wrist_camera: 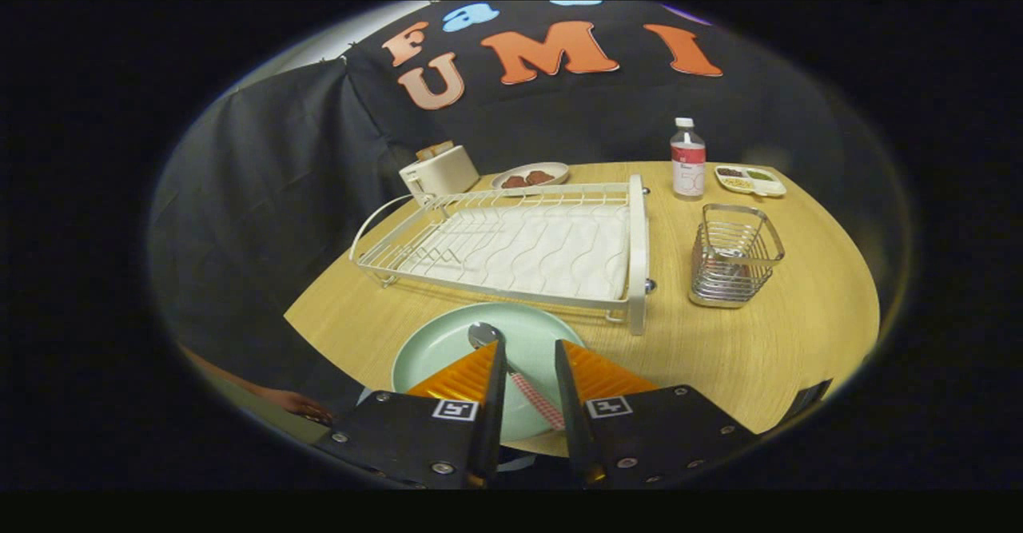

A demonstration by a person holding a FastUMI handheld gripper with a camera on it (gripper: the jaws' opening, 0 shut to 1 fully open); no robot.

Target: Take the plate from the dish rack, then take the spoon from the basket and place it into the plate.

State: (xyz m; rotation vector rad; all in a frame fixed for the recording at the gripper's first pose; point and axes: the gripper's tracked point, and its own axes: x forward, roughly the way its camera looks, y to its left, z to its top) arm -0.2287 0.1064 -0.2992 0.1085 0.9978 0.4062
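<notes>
The gripper [523, 357] stood with its fingers spread, touching nothing; the spoon [511, 365] lay between them on the pale green plate [435, 349]. At 12 o'clock beyond the plate sat the white dish rack [511, 245], nearly touching its rim. The wire basket [731, 257] stood at 2 o'clock, with a bottle [687, 159] behind it. Bare wooden table [767, 349] lay open toward 3 o'clock.

Single cam, fisheye, riding on the gripper [523, 357] and looking fwd along its two fingers, angled down over the round light-wood table [799, 333]. It sits low and close above the pale green round plate [439, 349] just ahead; the white wire dish rack [519, 245] lies beyond, black cloth booth wall [272, 189] at the back.
</notes>
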